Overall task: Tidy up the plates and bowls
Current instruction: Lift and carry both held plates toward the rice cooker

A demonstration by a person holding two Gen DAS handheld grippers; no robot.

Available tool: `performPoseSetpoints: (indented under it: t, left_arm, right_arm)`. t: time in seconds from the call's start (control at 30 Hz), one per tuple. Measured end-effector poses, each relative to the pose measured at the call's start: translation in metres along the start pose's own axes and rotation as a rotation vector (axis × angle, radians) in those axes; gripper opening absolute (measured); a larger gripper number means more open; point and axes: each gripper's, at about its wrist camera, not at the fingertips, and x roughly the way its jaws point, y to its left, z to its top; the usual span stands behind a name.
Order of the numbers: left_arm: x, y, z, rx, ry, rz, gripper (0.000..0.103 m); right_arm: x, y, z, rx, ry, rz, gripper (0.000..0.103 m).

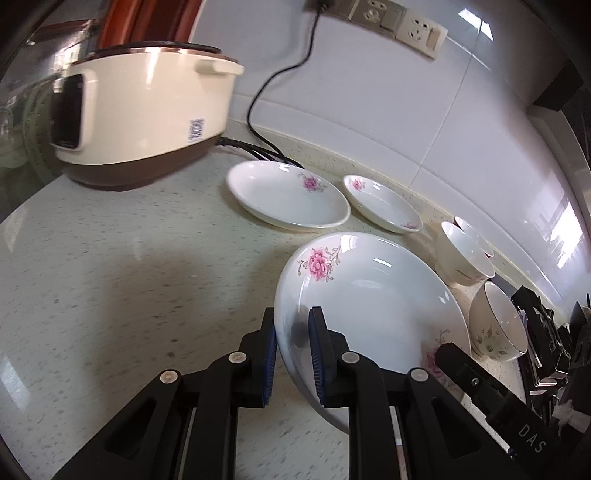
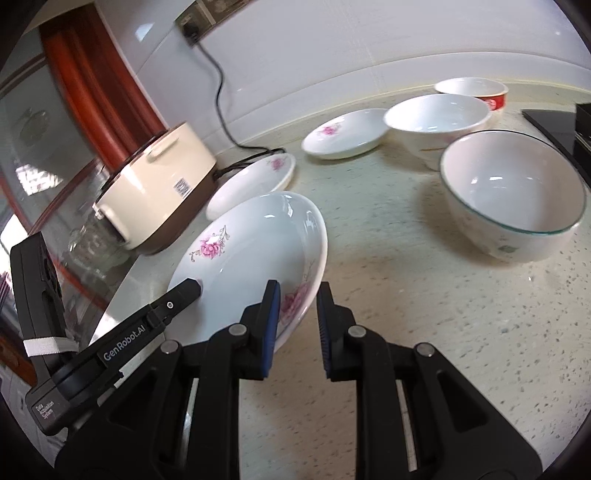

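While both grippers clamp opposite edges of one large white plate [image 1: 369, 295] with pink flowers, it hangs tilted just above a speckled pale countertop [image 1: 129, 277]. Jaws of the left gripper [image 1: 292, 325] are nearly shut, blue pads pinching the plate's left rim, one finger inside the dish and one outside. Jaws of the right gripper [image 2: 297, 295] are likewise nearly closed on the right rim, the left pad over the painted flower inside, the right pad against the underside. Seen from the right wrist camera, the left tool's black finger [image 2: 184, 290] reaches the plate's near-left edge.

Beyond it, two smaller flowered plates lie flat and apart toward the wall: a medium plate [image 1: 288, 197] on the left and a small plate [image 1: 382, 203] to its right. Right of them stand a plain white bowl [image 2: 437, 120], a red-banded bowl [image 2: 476, 90] behind it against the wall, and, nearer, a green-rimmed bowl [image 2: 513, 195] with a leaf pattern. A cream-and-brown rice cooker [image 1: 144, 114] sits at far left, its black cord [image 1: 280, 74] running up the white tiled wall to a socket strip [image 1: 399, 26].
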Motion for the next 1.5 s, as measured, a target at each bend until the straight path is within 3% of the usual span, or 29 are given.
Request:
performPoseSetpoints:
  t: [0.63,1.5]
  left_arm:
    - [-0.046,0.075,0.001,-0.07,-0.069,0.108,0.017]
    - [-0.053,0.184,0.019,-0.237,-0.101,0.219,0.017]
  right_arm:
    - [0.044,0.074,-0.014,-0.095,0.119,0.092,0.023]
    - [0.108,0.171,-0.021,-0.229,0.205,0.147,0.023]
